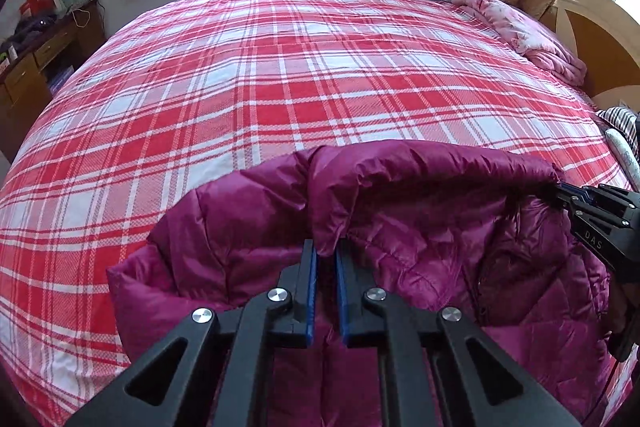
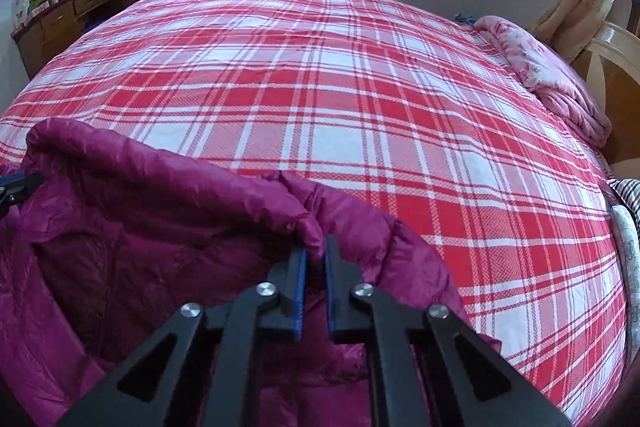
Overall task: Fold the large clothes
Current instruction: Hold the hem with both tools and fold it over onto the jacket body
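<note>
Gripping the upper edge of a magenta puffer jacket [image 1: 400, 211] at two spots, both tools are clamped on fabric: the left gripper [image 1: 326, 253] has its jaws closed on a pinch of the quilted edge, and the right gripper [image 2: 316, 253] has its jaws closed on another pinch further along the same edge. In the left wrist view the right tool shows at the right border, biting the jacket's far corner; in the right wrist view the tip of the left tool shows at the left border.

The jacket lies on the near part of the bed [image 1: 280, 75], which is covered with a red and white plaid sheet, and its held edge is raised and curled over the rest of the garment. This looks like the start of a fold: the grip is made, and the edge has yet to be carried over. The next move probably calls for lifting both pinches together and keeping them level, so the slippery padded cloth folds flat and does not bunch or slide out of the jaws.

Most of the plaid sheet beyond the jacket is bare, so the fold has room. A pink floral quilt [image 1: 524, 31] lies bundled at the far right by the headboard [image 1: 592, 27], well apart from the jacket. A striped cloth [image 2: 630, 195] sits at the right edge of the bed, nearer the right tool, and a wide swing could brush it. A wooden dresser [image 2: 76, 15] stands by the wall on the left, out of the way.
</note>
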A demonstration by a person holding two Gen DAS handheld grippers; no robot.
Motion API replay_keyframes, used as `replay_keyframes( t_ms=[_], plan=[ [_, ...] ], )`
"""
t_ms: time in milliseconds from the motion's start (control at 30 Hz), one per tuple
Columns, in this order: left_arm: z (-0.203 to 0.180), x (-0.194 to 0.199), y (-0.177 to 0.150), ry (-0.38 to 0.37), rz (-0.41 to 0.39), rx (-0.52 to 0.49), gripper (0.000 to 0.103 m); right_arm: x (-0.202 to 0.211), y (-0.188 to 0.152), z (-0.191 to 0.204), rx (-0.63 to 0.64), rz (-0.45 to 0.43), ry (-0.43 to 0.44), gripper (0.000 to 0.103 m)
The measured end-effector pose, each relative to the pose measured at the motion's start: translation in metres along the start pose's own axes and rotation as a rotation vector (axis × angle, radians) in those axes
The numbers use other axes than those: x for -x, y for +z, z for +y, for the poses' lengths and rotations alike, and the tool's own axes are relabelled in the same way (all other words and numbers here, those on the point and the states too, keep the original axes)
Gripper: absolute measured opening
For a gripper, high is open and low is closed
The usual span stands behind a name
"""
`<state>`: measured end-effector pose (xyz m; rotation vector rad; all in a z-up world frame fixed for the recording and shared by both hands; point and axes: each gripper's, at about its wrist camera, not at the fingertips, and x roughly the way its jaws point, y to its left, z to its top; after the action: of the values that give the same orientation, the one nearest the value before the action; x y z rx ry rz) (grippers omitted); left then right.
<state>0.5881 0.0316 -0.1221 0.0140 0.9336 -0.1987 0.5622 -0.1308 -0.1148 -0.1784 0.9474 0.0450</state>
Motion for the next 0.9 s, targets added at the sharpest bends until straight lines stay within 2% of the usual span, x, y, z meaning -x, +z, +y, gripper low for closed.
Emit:
replay_keyframes(
  t_ms=[100, 167, 267, 333, 367, 400, 433, 500, 533, 600, 667, 733, 800, 900],
  plan=[
    [0.000, 0.011, -0.008, -0.009, -0.036, 0.026, 0.009, -0.004, -0.009, 0.002, 0.013, -0.014, -0.014, 0.009],
    [0.001, 0.026, -0.008, -0.049, -0.067, 0.046, 0.009, -0.003, -0.012, 0.004, 0.017, -0.027, -0.022, 0.009],
    [-0.004, 0.055, -0.001, -0.042, -0.158, 0.040, 0.010, -0.004, -0.014, 0.005, 0.021, -0.041, -0.029, 0.009],
    [-0.007, 0.071, 0.010, -0.037, -0.224, 0.050, 0.018, -0.005, -0.016, 0.006, 0.022, -0.053, -0.032, 0.009],
    [-0.007, 0.076, 0.018, -0.040, -0.243, 0.066, 0.046, -0.006, -0.017, 0.006, 0.024, -0.059, -0.032, 0.009],
    [-0.009, 0.077, 0.027, -0.037, -0.251, 0.083, 0.087, -0.006, -0.018, 0.006, 0.024, -0.064, -0.031, 0.009],
    [-0.010, 0.076, 0.035, -0.026, -0.269, 0.097, 0.099, -0.005, -0.019, 0.006, 0.022, -0.070, -0.029, 0.009],
    [-0.014, 0.071, 0.048, 0.001, -0.329, 0.111, 0.101, -0.005, -0.021, 0.004, 0.017, -0.082, -0.018, 0.010],
    [-0.019, 0.061, 0.056, 0.006, -0.312, 0.098, 0.101, -0.005, -0.022, 0.003, 0.014, -0.085, -0.010, 0.010],
    [-0.029, 0.033, 0.064, 0.043, -0.240, 0.057, 0.101, -0.003, -0.022, -0.002, -0.004, -0.089, 0.024, 0.011],
    [-0.035, 0.000, 0.058, 0.142, -0.147, 0.018, 0.101, 0.000, -0.023, -0.008, -0.028, -0.094, 0.062, 0.011],
    [-0.034, -0.027, 0.041, 0.155, -0.071, 0.003, 0.101, 0.006, -0.025, -0.012, -0.041, -0.104, 0.086, 0.011],
    [-0.028, -0.041, 0.024, 0.163, -0.026, 0.010, 0.101, 0.013, -0.027, -0.015, -0.049, -0.117, 0.112, 0.019],
    [-0.023, -0.041, 0.013, 0.144, -0.030, 0.033, 0.101, 0.031, -0.027, -0.021, -0.079, -0.153, 0.115, 0.032]
  ],
)
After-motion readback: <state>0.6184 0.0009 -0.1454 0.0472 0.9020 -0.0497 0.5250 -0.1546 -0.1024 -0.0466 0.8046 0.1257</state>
